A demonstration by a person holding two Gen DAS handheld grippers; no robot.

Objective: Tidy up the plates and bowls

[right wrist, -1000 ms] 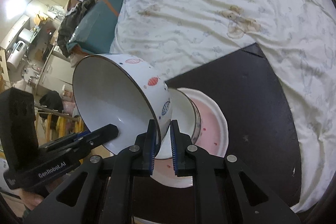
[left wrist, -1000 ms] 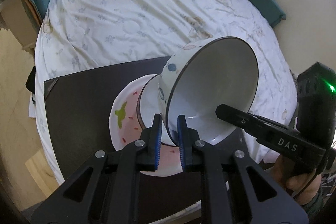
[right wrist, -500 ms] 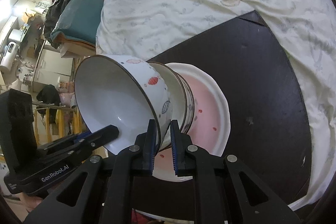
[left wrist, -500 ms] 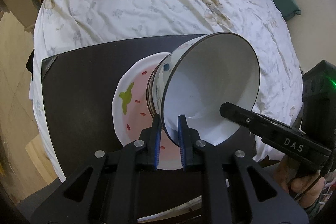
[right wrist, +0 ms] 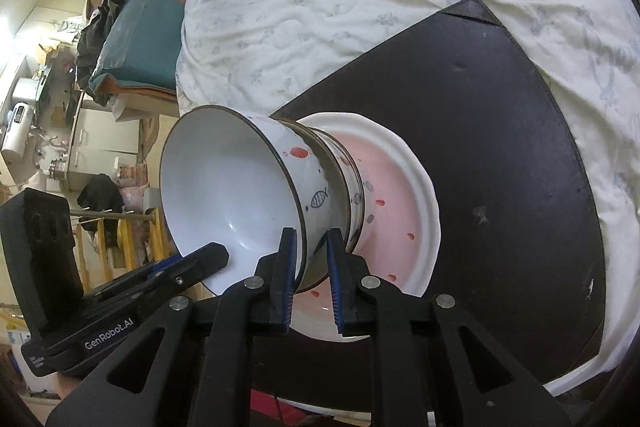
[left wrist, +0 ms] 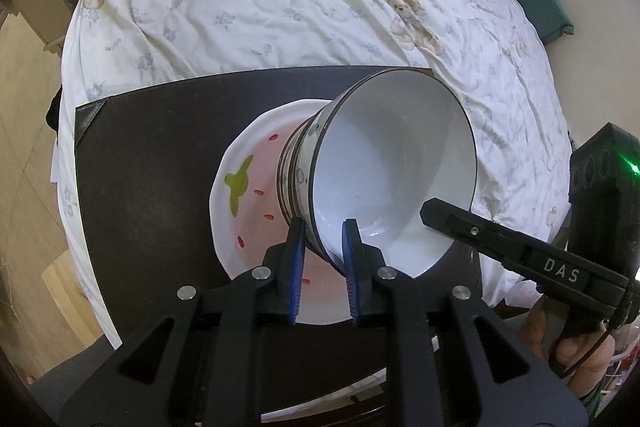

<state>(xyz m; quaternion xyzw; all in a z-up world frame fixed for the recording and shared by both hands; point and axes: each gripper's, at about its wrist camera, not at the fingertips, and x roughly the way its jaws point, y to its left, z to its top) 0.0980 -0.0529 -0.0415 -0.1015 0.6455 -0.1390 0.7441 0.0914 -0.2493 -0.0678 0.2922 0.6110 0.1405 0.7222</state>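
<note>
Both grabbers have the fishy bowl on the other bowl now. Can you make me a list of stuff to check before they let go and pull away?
1. Top bowl nested in the lower bowl: ok.
2. Stack sits on the pink plate: ok.
3. Plate fully on the dark mat: ok.
4. Left gripper jaws opening, rim between them: ok; full release cannot tell.
5. Right gripper jaws opening, rim between them: ok; full release cannot tell.
6. Stack will stay level once freed: cannot tell.
</note>
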